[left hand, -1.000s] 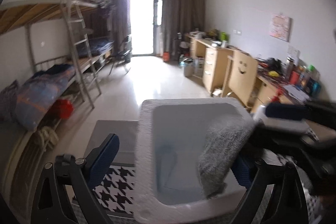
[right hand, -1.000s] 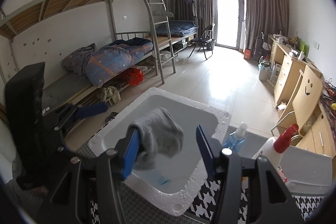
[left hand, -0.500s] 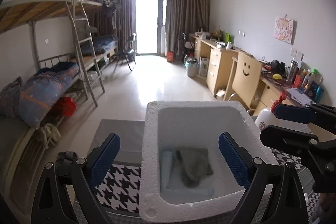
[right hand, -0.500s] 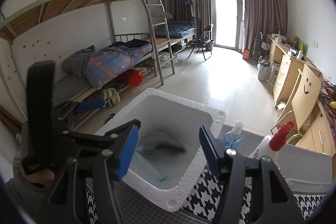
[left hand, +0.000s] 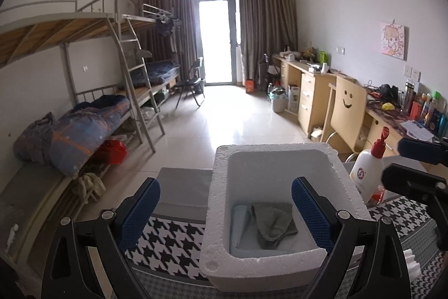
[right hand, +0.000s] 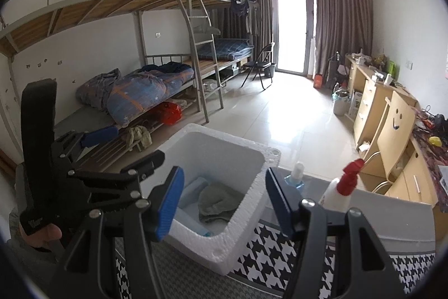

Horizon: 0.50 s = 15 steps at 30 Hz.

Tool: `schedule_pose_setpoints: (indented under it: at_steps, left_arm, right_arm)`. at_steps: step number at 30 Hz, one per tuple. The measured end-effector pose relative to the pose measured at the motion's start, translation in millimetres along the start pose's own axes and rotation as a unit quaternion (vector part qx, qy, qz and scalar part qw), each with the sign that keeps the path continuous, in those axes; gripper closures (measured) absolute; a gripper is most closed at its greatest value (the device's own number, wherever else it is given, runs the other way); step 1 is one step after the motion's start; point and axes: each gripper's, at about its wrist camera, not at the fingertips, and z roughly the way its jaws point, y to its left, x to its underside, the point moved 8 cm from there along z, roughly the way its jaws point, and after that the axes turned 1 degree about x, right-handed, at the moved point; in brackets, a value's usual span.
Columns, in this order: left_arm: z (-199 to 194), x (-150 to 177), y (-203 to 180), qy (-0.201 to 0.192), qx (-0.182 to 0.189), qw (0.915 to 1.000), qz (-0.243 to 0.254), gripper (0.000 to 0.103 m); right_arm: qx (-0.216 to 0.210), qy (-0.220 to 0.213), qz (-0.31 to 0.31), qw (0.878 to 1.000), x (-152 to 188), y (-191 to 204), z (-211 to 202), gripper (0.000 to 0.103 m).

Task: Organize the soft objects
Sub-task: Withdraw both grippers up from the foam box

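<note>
1. One white foam box (left hand: 221, 215) sits on a black-and-white houndstooth cloth (left hand: 170, 240).
2. Inside the box lie two soft items: one grey towel (left hand: 273, 223), crumpled, on top of one folded pale blue cloth (left hand: 240, 226).
3. The left gripper (left hand: 225, 217) is spread wide and holds nothing; its blue pads straddle the box.
4. The right gripper (right hand: 224, 198) is likewise spread apart and empty, above the box.
5. Two bottles stand beside the box: a white red-capped one (right hand: 340, 189), and a blue one (right hand: 294, 178), possibly a sprayer.
</note>
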Motion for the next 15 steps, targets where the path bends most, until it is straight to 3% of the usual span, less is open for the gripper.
schedule_pose_setpoints:
  at_steps: [5,15]
  left_arm:
    - [-10.4,0.1,-1.3,-0.012,-0.012,0.9998,-0.001,0.008]
    - [-38.8,-3.9,-15.6,-0.036,0.001,0.9993,0.01,0.007]
  right_arm:
    - [0.014,-0.011,-0.004,1.0,4.6,-0.4,-12.8,0.038]
    - [0.029,-0.037,-0.012,0.999,9.1,4.0,-40.9,0.036]
